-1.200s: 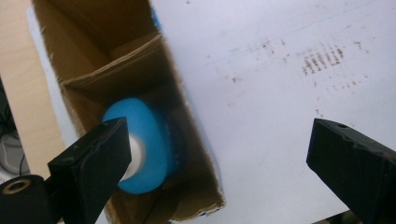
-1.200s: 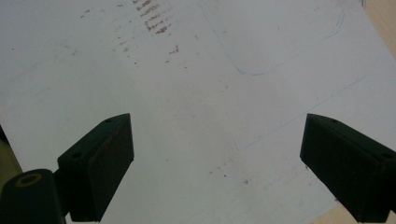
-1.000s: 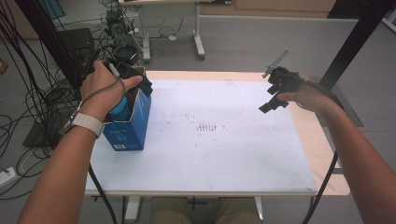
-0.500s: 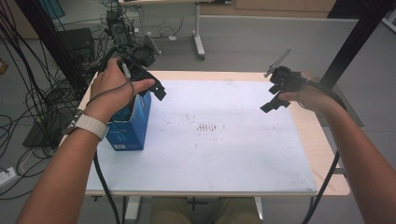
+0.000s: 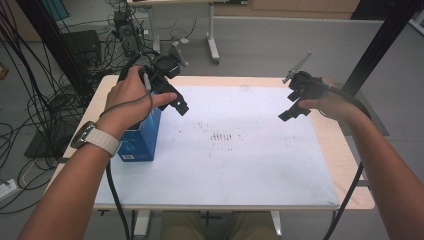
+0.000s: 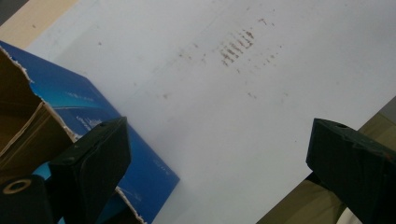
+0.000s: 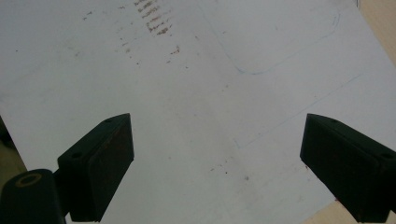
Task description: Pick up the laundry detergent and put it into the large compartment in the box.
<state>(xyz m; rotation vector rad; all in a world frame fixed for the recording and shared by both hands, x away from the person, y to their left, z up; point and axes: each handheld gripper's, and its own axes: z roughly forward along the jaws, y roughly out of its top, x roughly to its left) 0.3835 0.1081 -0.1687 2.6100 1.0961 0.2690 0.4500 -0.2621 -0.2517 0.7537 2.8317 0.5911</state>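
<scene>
A: Take the white mat (image 5: 260,165) as the landmark, since it covers most of the table (image 5: 357,197). What stands on it?

B: One blue box (image 5: 142,137), upright at the mat's left edge, its top torn open so the brown cardboard inside shows. In the left gripper view the box (image 6: 93,116) sits just beside and below one jaw.

A: And the tools?

B: The left gripper (image 5: 176,100) hangs over the mat's left side, just above the box's top, jaws spread wide and holding nothing. The right gripper (image 5: 292,107) hovers over the mat's right side, well apart from the box, jaws likewise wide apart and empty.

A: So what could go wrong?

B: The biggest risk is probably tipping. The box is tall and stands near the mat's edge; a sideways nudge from a jaw could push it over or off the left side.

A: Next?

B: A grip on the ragged torn flap alone would likely rip it or slip, since the cardboard there looks weak.

A: And the smallest?

B: The cable (image 5: 112,185) trailing from the left gripper runs close by the box; it might snag a corner. The brown smudges (image 5: 222,136) at the mat's middle look harmless.
</scene>
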